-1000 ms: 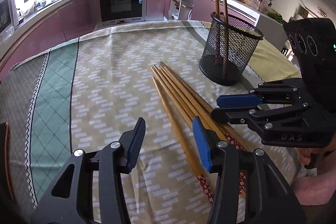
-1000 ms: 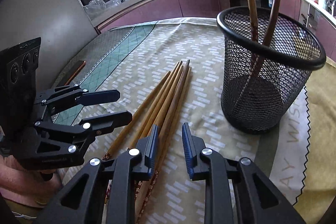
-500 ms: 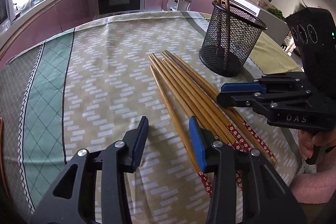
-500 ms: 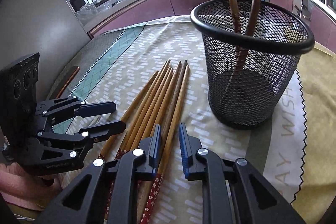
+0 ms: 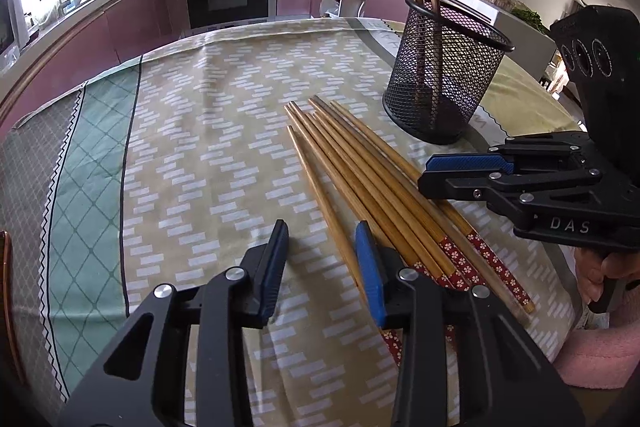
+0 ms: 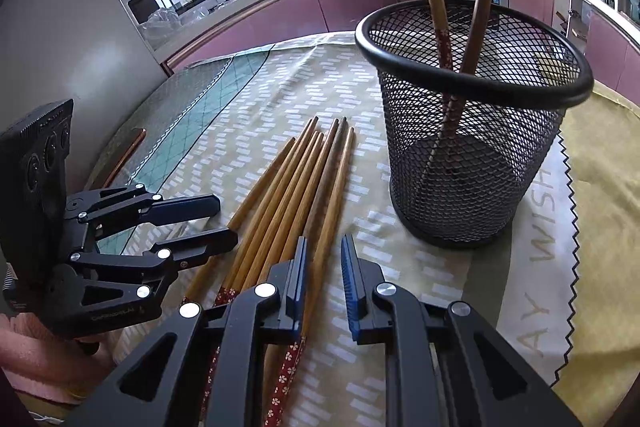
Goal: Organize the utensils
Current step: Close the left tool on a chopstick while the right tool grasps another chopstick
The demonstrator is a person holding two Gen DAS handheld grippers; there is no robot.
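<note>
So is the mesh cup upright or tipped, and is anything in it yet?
Upright: the mesh cup stands on its base on the tablecloth. Not empty: two chopsticks lean inside it, tips up past the rim.

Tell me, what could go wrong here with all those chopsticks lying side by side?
1. The chopsticks lie packed together, so the right gripper, one stick between its jaws without being pinched yet, might drag neighbours along.
2. The left gripper is closing with only one stick between its jaws; its pad could nudge the bundle.
3. The mesh holder looks light and already holds two leaning sticks; a clumsy drop might tip it.
</note>
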